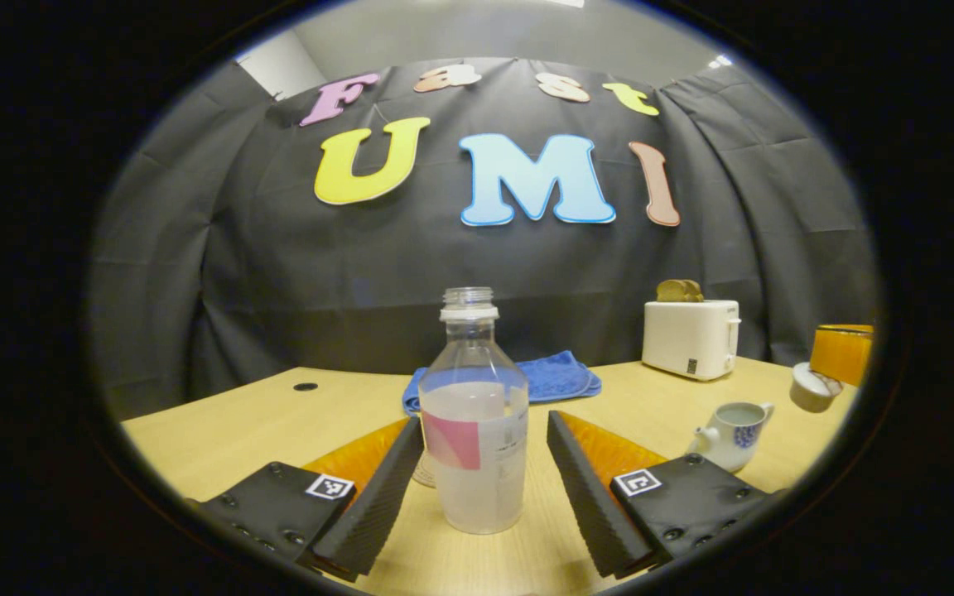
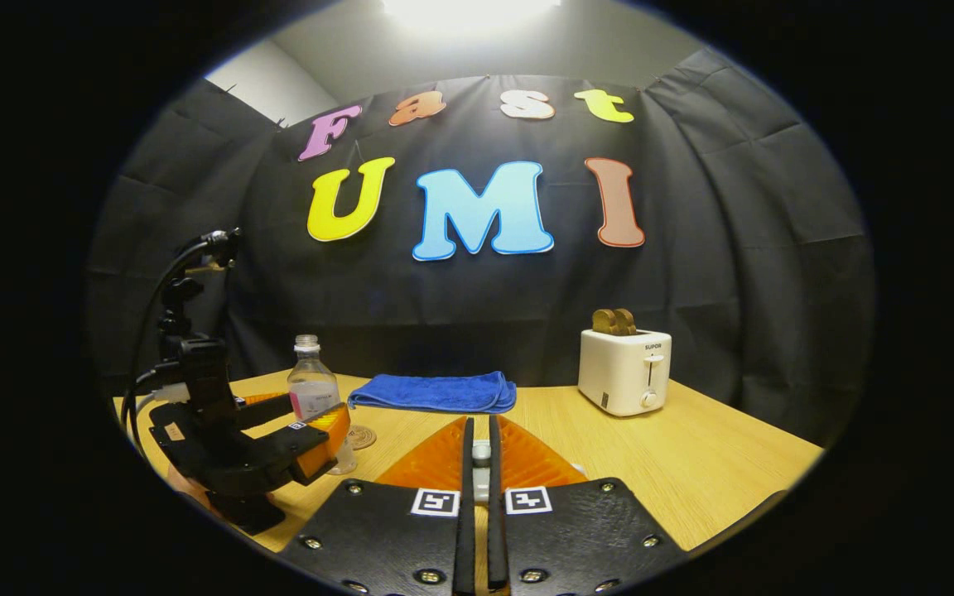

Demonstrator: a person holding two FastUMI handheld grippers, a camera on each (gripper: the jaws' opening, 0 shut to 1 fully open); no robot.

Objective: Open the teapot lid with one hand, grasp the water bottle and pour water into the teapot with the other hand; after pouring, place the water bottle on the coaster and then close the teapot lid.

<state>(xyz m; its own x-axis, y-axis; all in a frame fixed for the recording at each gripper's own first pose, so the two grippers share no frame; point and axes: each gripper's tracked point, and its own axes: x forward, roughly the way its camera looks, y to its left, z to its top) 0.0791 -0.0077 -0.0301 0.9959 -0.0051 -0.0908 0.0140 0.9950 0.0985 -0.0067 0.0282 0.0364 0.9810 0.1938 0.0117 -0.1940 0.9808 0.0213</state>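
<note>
Water bottle point(image 1: 474, 422) stands upright on the wooden table point(image 1: 237, 430), cap off, partly full of cloudy liquid, pink patch on its label. It sits between the left gripper point(image 1: 485, 472) fingers; jaws spread wide, a gap shows on both sides of the bottle, no contact. In the right gripper view the same bottle point(image 2: 312, 389) is far left with the left gripper point(image 2: 311, 430) around it, and a round coaster point(image 2: 361, 436) lies flat on the table just beside the bottle base, toward the centre. Teapot point(image 1: 729, 430), white with blue pattern, sits to the right of the bottle near the left gripper's right finger; top is open, liquid surface visible inside. Lid point(image 1: 812, 389) is in the air up and to the right of the teapot, held by the other gripper at the edge of the left gripper view. Right gripper point(image 2: 481, 463) jaws are nearly closed, clamped on a small white knob point(image 2: 481, 452) between the fingers, which reads as the lid's handle. Behind the bottle: folded blue cloth point(image 1: 556, 377) on the table. White toaster point(image 1: 690, 337) at back right with brown slices point(image 1: 679, 290) sticking out of the slots. In the right gripper view cables run from the left gripper's body upward at far left.
</note>
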